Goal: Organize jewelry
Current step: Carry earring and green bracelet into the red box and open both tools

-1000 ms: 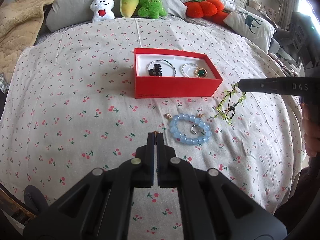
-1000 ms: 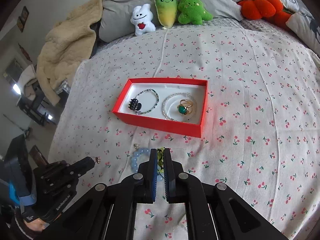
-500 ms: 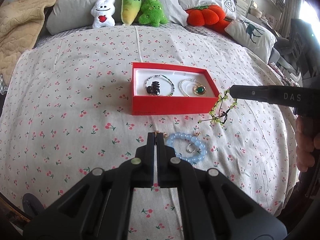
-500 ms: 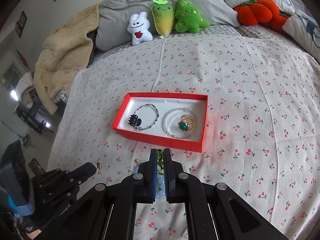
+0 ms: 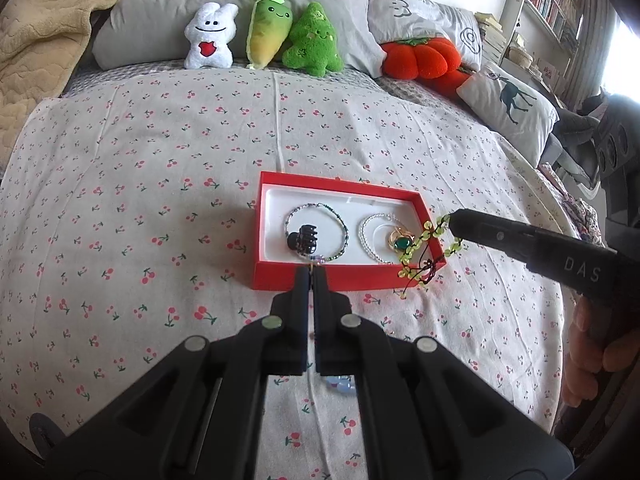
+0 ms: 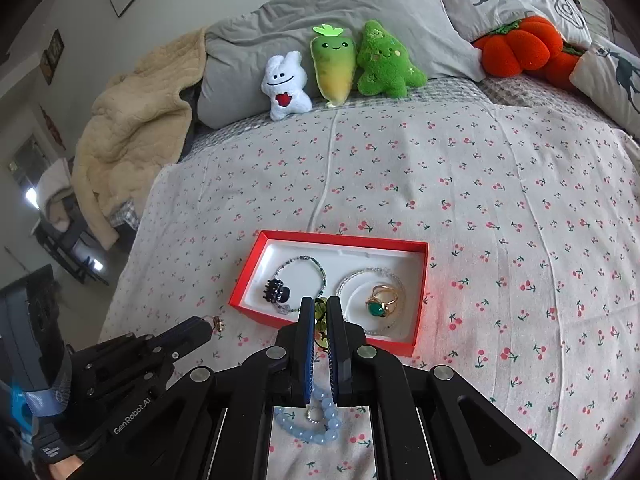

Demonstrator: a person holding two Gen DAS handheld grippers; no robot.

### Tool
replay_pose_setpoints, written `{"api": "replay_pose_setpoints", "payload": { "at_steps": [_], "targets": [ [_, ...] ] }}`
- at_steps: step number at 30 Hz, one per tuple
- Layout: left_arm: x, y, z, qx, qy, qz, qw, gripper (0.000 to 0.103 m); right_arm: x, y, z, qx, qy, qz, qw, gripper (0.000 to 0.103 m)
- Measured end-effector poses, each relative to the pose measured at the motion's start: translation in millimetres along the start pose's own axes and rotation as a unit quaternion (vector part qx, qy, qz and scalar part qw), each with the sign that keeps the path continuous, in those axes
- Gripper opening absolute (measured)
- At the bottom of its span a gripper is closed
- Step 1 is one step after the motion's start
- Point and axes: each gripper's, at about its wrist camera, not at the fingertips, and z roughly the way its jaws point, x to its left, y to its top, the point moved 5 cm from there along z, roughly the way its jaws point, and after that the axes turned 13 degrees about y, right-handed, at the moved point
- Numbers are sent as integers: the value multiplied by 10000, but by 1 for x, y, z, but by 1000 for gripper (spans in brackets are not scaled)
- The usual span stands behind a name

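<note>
The right gripper (image 5: 454, 222) pinches a green beaded bracelet (image 5: 420, 250) – dangling over the near right corner of the open red cardboard box (image 5: 340, 280). The left gripper (image 6: 214, 325), pressed together on a small gold earring (image 6: 218, 323), sits just left of that box – the pale blue bead bracelet (image 6: 316, 426) lies on the sheet nearer than the box.

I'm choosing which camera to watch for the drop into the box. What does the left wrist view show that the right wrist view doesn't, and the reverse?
Only the left wrist view shows the whole green bead bracelet dangling from the right gripper over the red box's right corner, plus the bookshelf.

Only the right wrist view shows the full blue bead bracelet with a small ring inside it on the bedspread, and the small gold piece pinched by the left gripper.

Both show the box's contents: black hair claw, two bracelets, green-stone ring.
</note>
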Motion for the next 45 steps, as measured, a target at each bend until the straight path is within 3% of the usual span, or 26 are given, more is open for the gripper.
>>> {"api": "replay_pose_setpoints", "payload": {
  "at_steps": [14,28,30,36,43,45],
  "targets": [
    [-11,20,36,166,-433,-477,9978,2,-28,14,4,-143,-66,214,9996,6],
    [-15,25,69,416,-673,-794,9937,6,-25,28,16,-216,99,223,9995,6],
    [-15,25,66,393,-612,-781,9943,17,-25,29,18,-200,100,216,9995,6],
    [-9,19,52,284,-169,-523,9981,30,-25,30,25,-161,163,199,9995,6],
    [2,7,43,264,268,-187,9991,35,-46,24,42,134,-360,143,9992,7],
    [4,4,41,271,341,-110,9990,41,-51,22,42,239,-317,238,9989,10]
  ]
}}
